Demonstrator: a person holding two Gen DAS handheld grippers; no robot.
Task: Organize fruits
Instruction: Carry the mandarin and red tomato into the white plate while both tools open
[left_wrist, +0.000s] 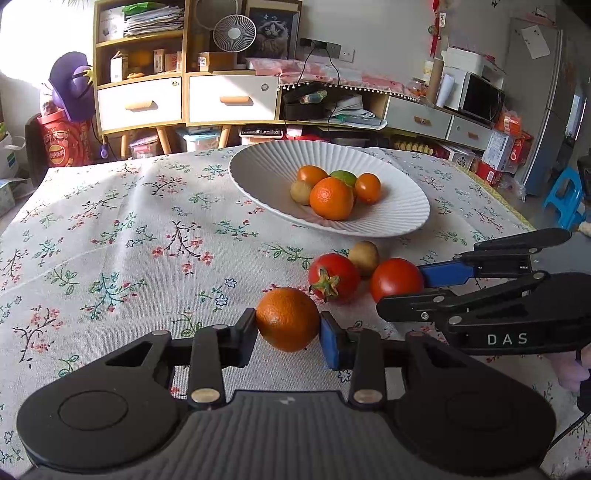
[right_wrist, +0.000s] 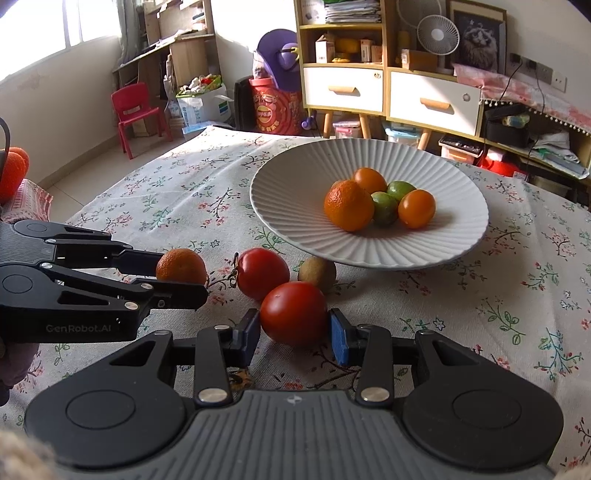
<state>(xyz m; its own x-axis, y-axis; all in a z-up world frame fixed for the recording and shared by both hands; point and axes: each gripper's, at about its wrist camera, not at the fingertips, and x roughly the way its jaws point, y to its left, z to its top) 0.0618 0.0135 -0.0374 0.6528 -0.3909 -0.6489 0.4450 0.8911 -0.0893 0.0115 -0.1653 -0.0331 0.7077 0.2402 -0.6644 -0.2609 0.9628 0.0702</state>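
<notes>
Left gripper (left_wrist: 288, 332) is clamped on an orange (left_wrist: 287, 319) at lower centre of the left wrist view, pads on both its sides; right gripper (right_wrist: 293, 332) is clamped on a tomato (right_wrist: 293, 313) at lower centre of the right wrist view. The ribbed white plate (left_wrist: 399, 221), already holding several citrus fruits, lies up and right of the orange in the left view and straight up-frame of the tomato in the right view, so the right gripper looks nearer. A second tomato (left_wrist: 333, 277) and a kiwi (left_wrist: 364, 257) stay on the tablecloth (left_wrist: 129, 240) between grippers and plate, likely needing clearance.
</notes>
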